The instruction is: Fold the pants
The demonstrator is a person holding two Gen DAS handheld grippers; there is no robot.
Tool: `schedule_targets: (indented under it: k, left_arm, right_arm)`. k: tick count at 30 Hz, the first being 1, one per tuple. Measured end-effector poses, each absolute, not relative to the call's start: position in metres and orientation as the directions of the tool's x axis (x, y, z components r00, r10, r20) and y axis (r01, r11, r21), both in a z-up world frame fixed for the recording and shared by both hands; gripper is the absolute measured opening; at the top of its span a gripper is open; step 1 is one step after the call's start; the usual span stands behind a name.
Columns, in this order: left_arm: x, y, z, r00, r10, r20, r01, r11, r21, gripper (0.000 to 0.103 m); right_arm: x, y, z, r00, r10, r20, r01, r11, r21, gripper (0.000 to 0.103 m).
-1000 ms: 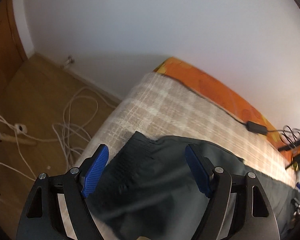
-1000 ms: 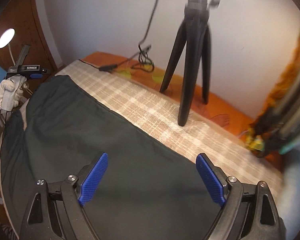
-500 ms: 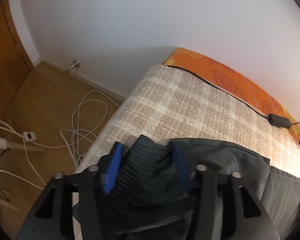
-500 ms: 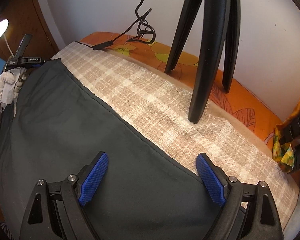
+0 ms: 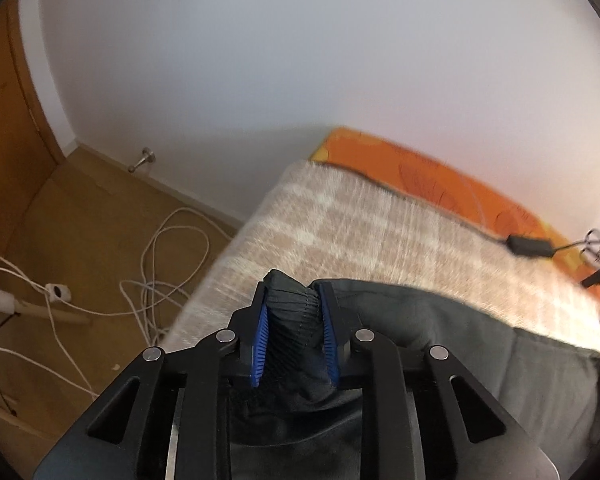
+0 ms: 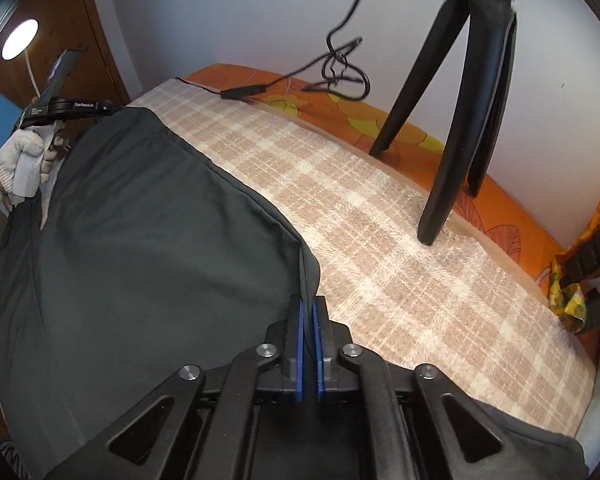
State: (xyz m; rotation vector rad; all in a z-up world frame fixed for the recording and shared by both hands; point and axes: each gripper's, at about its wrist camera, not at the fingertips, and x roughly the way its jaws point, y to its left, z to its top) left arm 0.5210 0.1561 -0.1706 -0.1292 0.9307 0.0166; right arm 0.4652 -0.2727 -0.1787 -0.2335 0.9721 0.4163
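Dark grey pants (image 6: 140, 240) lie lengthwise on a beige plaid blanket (image 6: 379, 220) on the bed. My left gripper (image 5: 293, 300) is shut on the bunched elastic waistband (image 5: 292, 316) at the bed's end; the pants (image 5: 459, 340) stretch away to the right. My right gripper (image 6: 308, 308) is shut on the far edge of a pant leg, and the fabric is pinched thin between its blue pads (image 6: 298, 344). The left gripper (image 6: 60, 106) also shows at the far left of the right wrist view, held by a gloved hand (image 6: 16, 172).
A black tripod (image 6: 467, 100) stands on the blanket near the wall. A black cable with an adapter (image 5: 527, 246) lies along the orange sheet (image 5: 439, 176). White cables (image 5: 160, 272) sprawl on the wooden floor left of the bed.
Both grippers were open a second ago. The left one closed on the waistband and bunched it up. The right one closed on the pant leg's edge and raised a ridge in it.
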Motion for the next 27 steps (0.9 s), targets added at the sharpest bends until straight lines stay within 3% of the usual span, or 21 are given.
schedule_targets:
  k: [7, 16, 27]
  left_arm:
    - [0.489, 0.184, -0.133, 0.653, -0.093, -0.752, -0.062, 0.983, -0.175, 0.021]
    - [0.391, 0.216, -0.097, 0.713, -0.136, -0.687, -0.027, 0.975, -0.221, 0.021]
    - [0.286, 0.261, -0.149, 0.681, -0.181, -0.710, -0.031, 0.961, -0.275, 0.021]
  right_arm:
    - [0.421, -0.274, -0.135, 0.558, 0.292, -0.776, -0.455, 0.891, 0.008, 0.001]
    - [0.309, -0.258, -0.080, 0.596, 0.338, -0.728, -0.523, 0.852, -0.032, 0.000]
    - [0.188, -0.218, -0.129, 0.485, 0.343, -0.805, -0.620, 0.784, -0.039, 0.000]
